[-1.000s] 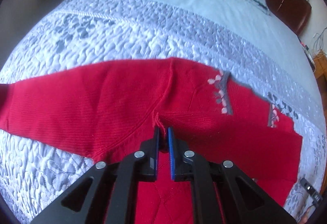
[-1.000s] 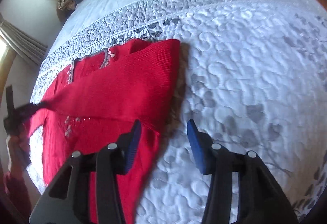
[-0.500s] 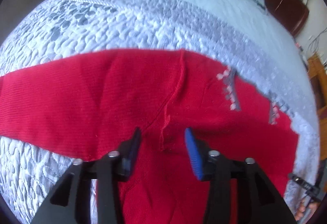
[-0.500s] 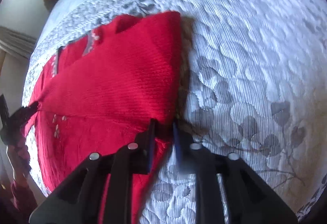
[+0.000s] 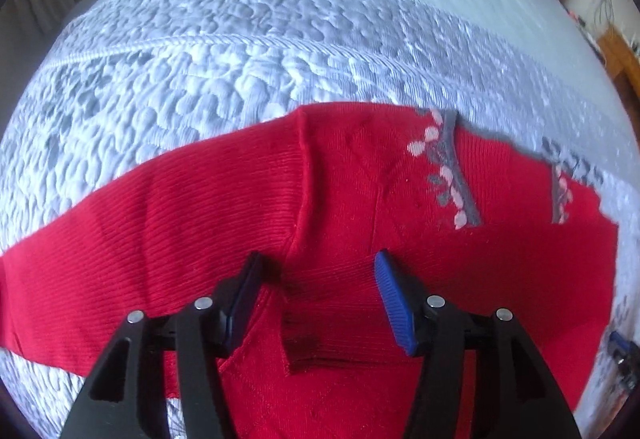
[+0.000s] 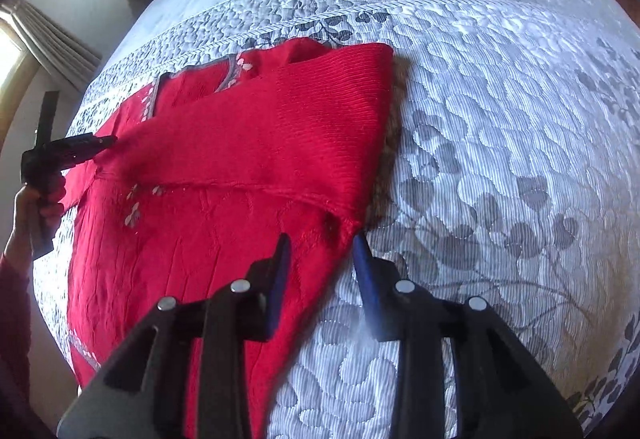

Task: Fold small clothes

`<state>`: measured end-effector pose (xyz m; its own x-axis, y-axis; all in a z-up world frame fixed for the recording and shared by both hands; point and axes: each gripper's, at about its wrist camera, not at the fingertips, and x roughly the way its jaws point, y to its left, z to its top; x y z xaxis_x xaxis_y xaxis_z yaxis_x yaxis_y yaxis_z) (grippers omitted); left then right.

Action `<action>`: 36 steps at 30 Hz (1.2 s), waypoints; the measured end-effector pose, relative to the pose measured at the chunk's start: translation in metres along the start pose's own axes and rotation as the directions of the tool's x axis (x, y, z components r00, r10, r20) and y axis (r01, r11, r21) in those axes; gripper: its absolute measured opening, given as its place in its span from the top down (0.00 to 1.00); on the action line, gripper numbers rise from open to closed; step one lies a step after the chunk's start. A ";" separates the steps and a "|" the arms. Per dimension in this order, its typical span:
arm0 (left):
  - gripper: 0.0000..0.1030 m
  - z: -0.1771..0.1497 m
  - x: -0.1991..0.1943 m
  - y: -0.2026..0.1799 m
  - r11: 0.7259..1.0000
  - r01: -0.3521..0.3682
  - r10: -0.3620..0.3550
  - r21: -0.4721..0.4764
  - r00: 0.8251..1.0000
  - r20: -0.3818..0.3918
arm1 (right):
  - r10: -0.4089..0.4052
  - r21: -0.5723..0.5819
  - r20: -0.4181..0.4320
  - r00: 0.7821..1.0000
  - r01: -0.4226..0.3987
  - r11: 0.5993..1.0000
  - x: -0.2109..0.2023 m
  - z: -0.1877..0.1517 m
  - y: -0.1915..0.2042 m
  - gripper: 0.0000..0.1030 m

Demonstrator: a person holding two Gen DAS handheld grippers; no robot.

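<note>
- Red knit sweater (image 5: 248,223): lies on quilted bedspread (image 5: 224,79); one sleeve folded across body, ribbed cuff between left gripper (image 5: 316,299) fingers, held apart.
- Right gripper (image 6: 322,275): fingers apart, straddling sleeve-fold corner.
- Farther: grey-pink floral trim (image 5: 452,167) at neckline.

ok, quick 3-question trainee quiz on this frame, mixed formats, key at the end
1. True or false: the left gripper is shut on the red sweater.
2. What does the sweater lie on? A) wooden table B) quilted bedspread C) carpet
3. Fill in: the right gripper is open at the sweater's folded ____, by the sleeve laid across the body.

Key: 1 false; 2 B; 3 corner
</note>
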<state>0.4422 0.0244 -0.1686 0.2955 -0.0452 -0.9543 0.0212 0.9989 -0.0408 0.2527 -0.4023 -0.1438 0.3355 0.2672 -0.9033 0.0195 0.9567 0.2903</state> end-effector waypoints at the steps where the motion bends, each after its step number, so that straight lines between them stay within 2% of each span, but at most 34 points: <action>1: 0.42 0.000 0.000 -0.001 1.000 -0.006 0.006 0.012 1.000 0.002 | 0.003 0.001 -0.001 1.000 -0.003 1.000 0.001 -0.001 -0.001 0.67; 5: 0.32 -0.004 -0.003 -0.001 0.999 0.038 -0.037 0.038 0.999 -0.020 | -0.001 0.001 -0.008 1.000 0.001 1.000 0.008 -0.002 -0.001 0.64; 8: 0.32 -0.009 -0.003 -0.007 0.996 0.071 -0.069 0.060 0.997 -0.039 | -0.003 0.007 -0.015 1.000 0.003 1.000 0.014 -0.003 -0.001 0.64; 9: 0.37 -0.010 -0.003 -0.008 0.996 0.071 -0.069 0.062 0.997 -0.040 | 0.001 0.011 -0.019 1.000 -0.001 1.000 0.017 -0.003 0.000 0.64; 10: 0.52 -0.012 -0.003 -0.009 0.995 0.073 -0.070 0.066 0.997 -0.039 | 0.007 0.016 -0.022 1.000 -0.006 1.000 0.018 -0.003 0.000 0.64; 11: 0.58 -0.012 -0.002 -0.011 0.996 0.056 -0.054 0.063 0.998 -0.036 | 0.007 0.018 -0.023 1.000 -0.007 1.000 0.020 -0.003 0.001 0.64; 13: 0.86 -0.008 -0.002 -0.013 0.998 0.037 -0.035 0.052 0.999 -0.025 | -0.004 0.008 -0.021 1.000 0.005 1.000 0.020 -0.004 0.003 0.64; 15: 0.98 -0.006 -0.012 -0.007 0.998 0.065 -0.065 0.001 0.998 0.016 | -0.008 -0.002 -0.021 1.000 0.008 1.000 0.018 -0.005 0.003 0.64; 17: 0.98 -0.005 -0.035 -0.002 0.995 0.095 -0.089 -0.032 0.986 0.139 | -0.012 0.001 -0.018 1.000 0.012 1.000 0.018 -0.005 0.002 0.64; 18: 0.98 -0.005 -0.047 0.000 0.997 0.073 -0.063 -0.037 0.974 0.217 | -0.016 0.005 -0.018 1.000 0.016 1.000 0.018 -0.005 0.000 0.64; 19: 0.98 -0.003 -0.051 0.001 0.998 0.048 -0.036 -0.041 0.967 0.251 | -0.015 0.010 -0.018 1.000 0.015 1.000 0.018 -0.006 -0.001 0.64; 21: 0.98 0.004 -0.039 0.006 0.996 -0.053 0.066 -0.068 0.974 0.216 | -0.011 0.019 -0.017 1.000 0.011 1.000 0.019 -0.006 -0.002 0.64; 23: 0.93 0.006 -0.021 0.013 0.994 -0.080 0.090 -0.079 0.986 0.140 | -0.012 0.011 -0.016 1.000 0.012 1.000 0.018 -0.007 0.000 0.64; 24: 0.77 0.004 -0.015 0.018 0.991 -0.097 0.106 -0.095 0.990 0.096 | -0.016 0.002 -0.015 1.000 0.016 1.000 0.018 -0.008 0.002 0.64; 25: 0.50 -0.001 -0.013 0.023 0.988 -0.096 0.105 -0.122 0.992 0.071 | -0.019 -0.004 -0.015 1.000 0.019 1.000 0.018 -0.008 0.003 0.64; 26: 0.43 -0.007 -0.015 0.028 0.985 -0.079 0.093 -0.153 0.992 0.084 | -0.027 -0.012 -0.012 1.000 0.027 1.000 0.017 -0.007 0.005 0.64; 27: 0.43 -0.013 -0.022 0.032 0.982 -0.059 0.082 -0.178 0.989 0.122 | -0.029 -0.017 -0.005 1.000 0.029 0.999 0.016 -0.006 0.007 0.64; 29: 0.43 -0.018 -0.031 0.029 0.986 -0.047 0.072 -0.160 0.986 0.149 | -0.008 -0.016 0.007 1.000 0.008 1.000 0.013 -0.001 0.012 0.64; 32: 0.43 -0.018 -0.036 0.006 0.997 -0.023 0.034 -0.068 0.986 0.161 | 0.024 -0.018 0.019 1.000 -0.024 1.000 0.011 0.012 0.022 0.64; 34: 0.43 -0.017 -0.034 -0.011 0.999 -0.042 0.043 -0.009 0.986 0.164 | 0.040 -0.015 0.008 0.999 -0.040 0.999 0.018 0.021 0.029 0.64; 36: 0.43 -0.018 -0.021 -0.022 0.996 -0.089 0.084 0.028 0.987 0.134 | 0.041 0.010 -0.024 0.999 -0.040 0.999 0.031 0.027 0.028 0.64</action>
<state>0.4186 0.0038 -0.1524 0.4218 0.0385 -0.9059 0.0214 0.9984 0.0524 0.2887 -0.3703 -0.1548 0.3138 0.3084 -0.8980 0.0158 0.9439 0.3297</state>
